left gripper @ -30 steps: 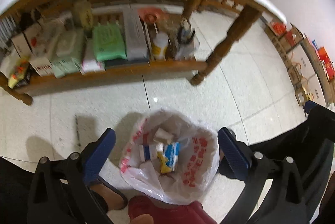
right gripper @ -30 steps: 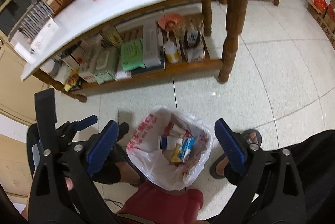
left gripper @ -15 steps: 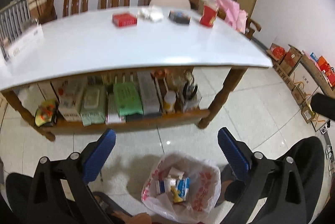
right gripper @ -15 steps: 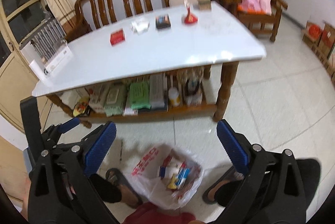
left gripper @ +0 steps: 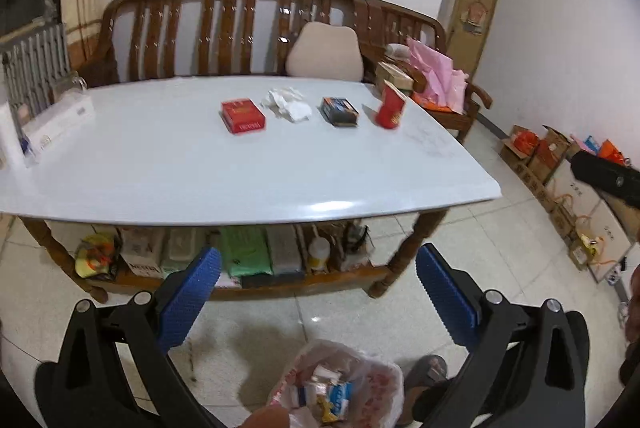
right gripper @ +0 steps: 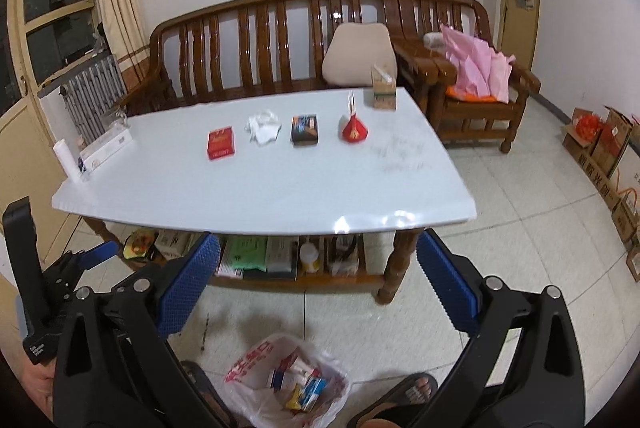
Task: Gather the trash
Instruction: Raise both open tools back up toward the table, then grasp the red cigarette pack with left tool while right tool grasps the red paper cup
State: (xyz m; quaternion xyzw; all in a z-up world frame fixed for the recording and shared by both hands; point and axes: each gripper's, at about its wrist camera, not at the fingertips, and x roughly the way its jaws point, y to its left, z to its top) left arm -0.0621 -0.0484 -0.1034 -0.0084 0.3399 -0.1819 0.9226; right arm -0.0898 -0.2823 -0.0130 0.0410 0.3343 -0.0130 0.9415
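A: What's nearest?

B: At 6 o'clock, a white plastic bag [right gripper: 286,384] with red printed characters too small to read, sitting open on the tile floor [right gripper: 520,228] between two sandalled feet, with cartons and wrappers inside. The left gripper [left gripper: 318,292] and right gripper [right gripper: 318,286] both hang above it, jaws spread wide, holding nothing.

A: And beyond that?

B: A white tabletop [right gripper: 280,188] on wooden legs, with a crowded lower shelf [right gripper: 280,278]. Near its far edge, in a row from 11 to 1 o'clock: a red box [right gripper: 221,143], a crumpled tissue [right gripper: 263,128], a dark box [right gripper: 305,130] and a red pouch [right gripper: 355,129]. Their printing is illegible. A tissue carton [right gripper: 383,92] stands at the far right corner.

A: The room?

B: A slatted wooden bench [right gripper: 260,44] with a beige cushion [right gripper: 358,54] is behind, a pink bag [right gripper: 480,64] on the armchair [right gripper: 472,76] at 1 o'clock, a radiator [right gripper: 94,88] at 10, and cardboard boxes [right gripper: 600,144] along the right wall at 3 o'clock.
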